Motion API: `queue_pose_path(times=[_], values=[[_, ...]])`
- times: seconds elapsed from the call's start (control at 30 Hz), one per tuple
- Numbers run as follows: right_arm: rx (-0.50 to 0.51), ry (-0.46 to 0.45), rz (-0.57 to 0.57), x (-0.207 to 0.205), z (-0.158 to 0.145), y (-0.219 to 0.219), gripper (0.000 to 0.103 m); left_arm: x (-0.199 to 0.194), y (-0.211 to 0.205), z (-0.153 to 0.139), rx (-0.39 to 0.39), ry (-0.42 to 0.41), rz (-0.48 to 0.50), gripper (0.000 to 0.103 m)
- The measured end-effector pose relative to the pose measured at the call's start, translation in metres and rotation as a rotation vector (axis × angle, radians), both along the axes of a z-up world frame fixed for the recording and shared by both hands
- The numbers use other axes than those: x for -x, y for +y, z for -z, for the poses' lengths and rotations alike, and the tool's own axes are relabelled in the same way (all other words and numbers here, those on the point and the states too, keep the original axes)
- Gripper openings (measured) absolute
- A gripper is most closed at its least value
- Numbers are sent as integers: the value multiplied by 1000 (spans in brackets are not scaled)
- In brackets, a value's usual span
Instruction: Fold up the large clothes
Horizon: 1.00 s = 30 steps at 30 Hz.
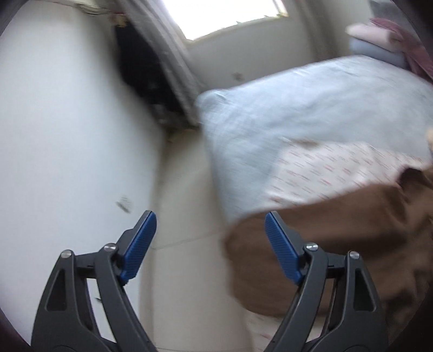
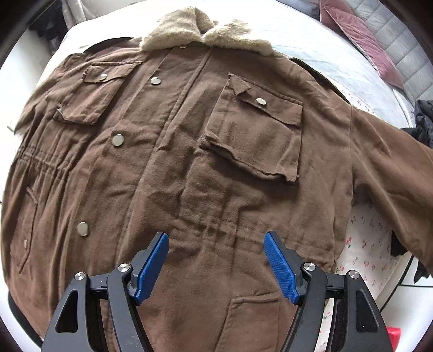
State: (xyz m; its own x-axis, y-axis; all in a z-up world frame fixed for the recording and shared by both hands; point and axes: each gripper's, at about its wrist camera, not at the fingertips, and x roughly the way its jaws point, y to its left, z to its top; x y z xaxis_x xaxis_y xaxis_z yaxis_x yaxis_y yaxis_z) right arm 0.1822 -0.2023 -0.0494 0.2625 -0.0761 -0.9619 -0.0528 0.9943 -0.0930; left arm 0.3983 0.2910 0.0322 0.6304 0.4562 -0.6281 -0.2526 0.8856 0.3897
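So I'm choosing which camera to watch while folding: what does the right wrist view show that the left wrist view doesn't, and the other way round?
Only the right wrist view shows the jacket front laid flat: fleece collar, snaps, chest pockets, plus a maroon pillow.

Only the left wrist view, which is blurred, shows a window, a curtain, a pale blue pillow and the floor.

Both show the brown jacket on a patterned sheet, and an open tool holding nothing: the left tool, the right tool.
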Motion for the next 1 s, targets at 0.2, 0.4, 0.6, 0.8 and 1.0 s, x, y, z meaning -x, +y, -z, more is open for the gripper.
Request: queue_pose_path(times=[0.2, 0.4, 0.6, 0.8, 1.0], values=[[-48, -11, 63, -5, 3, -19, 74, 23, -99, 42, 157, 138, 305, 83], [-10, 6, 61, -21, -6, -26, 74, 4, -184, 43, 211, 213, 420, 83], [24, -72, 17, -85, -42, -18, 74, -59, -269, 28, 337, 160, 476, 83], [0, -184, 21, -192, -57, -13, 74, -128, -357, 44, 458, 129, 520, 83], [-78, -361, 28, -288, -41, -21, 74, -175, -393, 84, 507, 17, 573, 77]])
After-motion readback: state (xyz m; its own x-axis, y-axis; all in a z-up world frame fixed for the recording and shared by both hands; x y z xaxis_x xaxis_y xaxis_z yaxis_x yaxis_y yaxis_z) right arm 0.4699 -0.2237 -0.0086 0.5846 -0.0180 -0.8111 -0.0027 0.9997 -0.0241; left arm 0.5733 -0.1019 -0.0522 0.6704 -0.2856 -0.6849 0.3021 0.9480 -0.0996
